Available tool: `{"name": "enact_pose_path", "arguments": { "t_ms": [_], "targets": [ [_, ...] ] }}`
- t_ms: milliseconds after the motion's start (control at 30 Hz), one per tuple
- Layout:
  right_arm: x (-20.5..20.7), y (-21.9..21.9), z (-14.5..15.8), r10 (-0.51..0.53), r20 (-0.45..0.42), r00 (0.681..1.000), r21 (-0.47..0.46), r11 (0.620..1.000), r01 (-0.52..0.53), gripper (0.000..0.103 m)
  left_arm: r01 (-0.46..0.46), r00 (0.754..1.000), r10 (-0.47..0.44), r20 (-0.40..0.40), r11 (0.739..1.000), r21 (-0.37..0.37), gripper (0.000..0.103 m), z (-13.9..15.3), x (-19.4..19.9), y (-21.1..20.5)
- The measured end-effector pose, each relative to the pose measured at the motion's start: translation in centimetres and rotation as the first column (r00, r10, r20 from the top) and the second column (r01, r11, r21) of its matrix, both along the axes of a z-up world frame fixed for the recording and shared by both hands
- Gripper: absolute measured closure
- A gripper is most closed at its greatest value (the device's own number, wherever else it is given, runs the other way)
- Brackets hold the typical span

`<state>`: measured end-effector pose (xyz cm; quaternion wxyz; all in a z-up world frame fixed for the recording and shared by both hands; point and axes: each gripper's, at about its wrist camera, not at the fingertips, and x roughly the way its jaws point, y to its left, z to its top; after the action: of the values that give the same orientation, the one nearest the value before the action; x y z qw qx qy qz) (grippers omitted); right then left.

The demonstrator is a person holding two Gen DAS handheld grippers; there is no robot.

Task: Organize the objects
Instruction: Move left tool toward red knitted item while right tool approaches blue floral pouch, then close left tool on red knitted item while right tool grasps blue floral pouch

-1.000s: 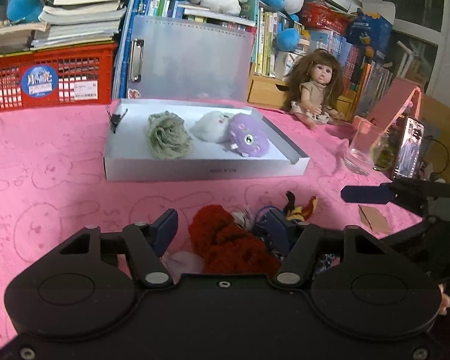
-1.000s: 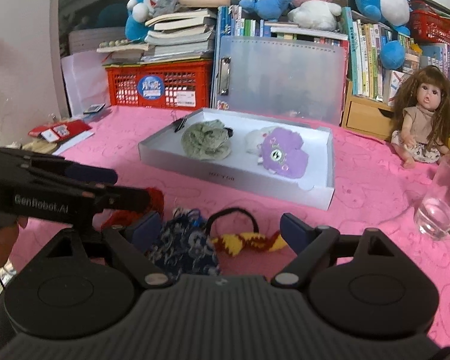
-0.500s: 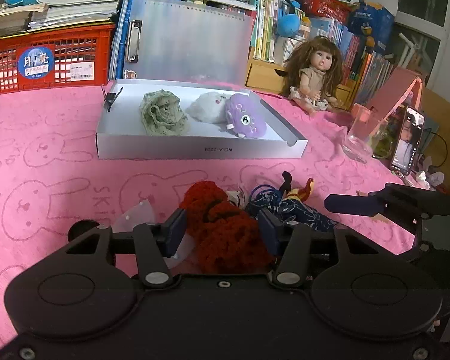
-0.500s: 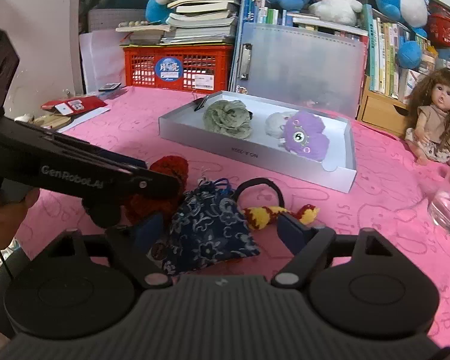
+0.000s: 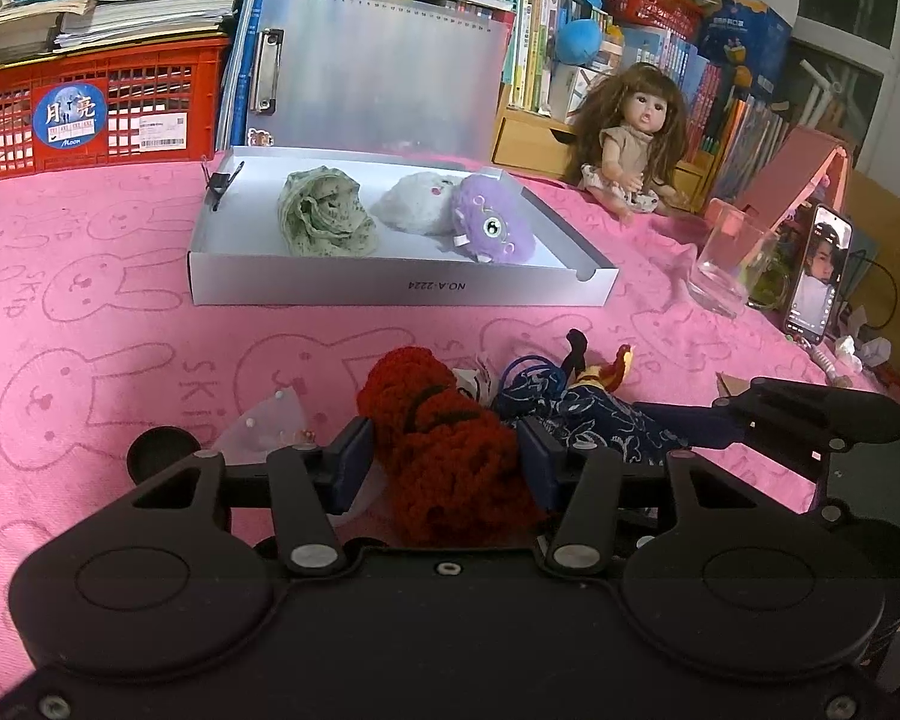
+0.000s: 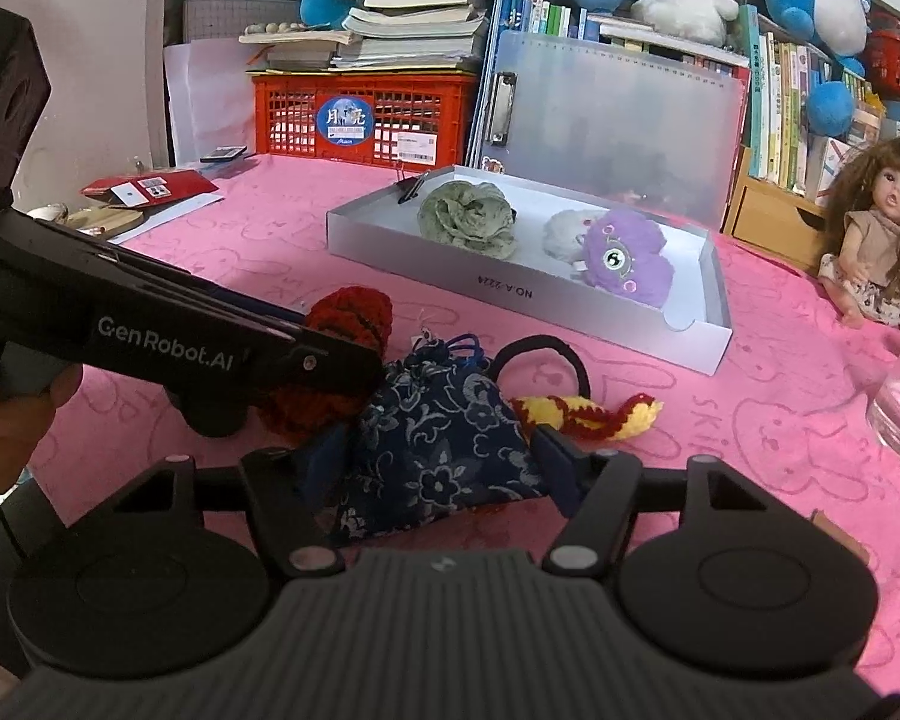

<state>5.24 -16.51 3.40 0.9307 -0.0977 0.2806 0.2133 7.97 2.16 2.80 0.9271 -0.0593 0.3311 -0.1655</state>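
Two handheld grippers at the near edge of the desk (image 5: 120,312), working a small pile of soft items. The left gripper (image 5: 444,462) has narrowed over the last second and is now clenched on the red knit (image 5: 444,438), both pads pressed into its sides; a second ago its jaws stood wide with the knit loose between them. The right gripper (image 6: 432,468) has sunk slightly onto the blue pouch (image 6: 444,438), and its jaws are closing, with the pouch between them and the pads at or near its flanks; a firm grip cannot yet be told. Just beyond the pouch lie a black hair band (image 6: 540,348) and a yellow-red knit strip (image 6: 594,414). The white tray (image 5: 390,291), mid-desk, already holds a green cloth (image 5: 324,216), a white plush (image 5: 420,201) and a purple plush (image 5: 492,228). By judgement, both pickups are nearly secured; lifting to the tray's free near-right corner would follow.
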Motion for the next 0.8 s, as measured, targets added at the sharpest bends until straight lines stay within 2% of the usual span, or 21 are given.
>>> {"name": "enact_pose_path", "arguments": {
  "t_ms": [367, 433, 500, 633, 800],
  "targets": [
    [0.2, 0.1, -0.6, -0.004, -0.006, 1.000, -0.004, 1.000, 0.004, 0.026, -0.003, 1.000, 0.003, -0.011, 1.000, 0.001, 0.052, -0.4, 0.3, -0.2],
    [0.3, 0.1, -0.7, -0.005, -0.008, 1.000, 0.002, 1.000, 0.005, 0.026, 0.000, 1.000, 0.000, -0.004, 1.000, -0.001, 0.061, -0.4, 0.2, -0.2],
    [0.1, -0.1, -0.6, -0.007, -0.009, 1.000, 0.017, 1.000, 0.007, 0.037, 0.010, 1.000, -0.010, 0.020, 1.000, 0.002, 0.063, -0.2, -0.2, -0.2],
    [-0.2, -0.5, -0.1, -0.029, 0.003, 1.000, 0.042, 0.999, 0.029, 0.041, 0.009, 0.998, -0.010, 0.066, 1.000, 0.011, 0.064, 0.3, -0.7, -0.2],
    [-0.3, -1.5, 1.0, -0.067, 0.021, 0.998, 0.092, 0.994, 0.064, 0.042, -0.011, 0.996, 0.011, 0.088, 1.000, -0.004, 0.064, 1.1, -0.9, 0.1]
  ]
}}
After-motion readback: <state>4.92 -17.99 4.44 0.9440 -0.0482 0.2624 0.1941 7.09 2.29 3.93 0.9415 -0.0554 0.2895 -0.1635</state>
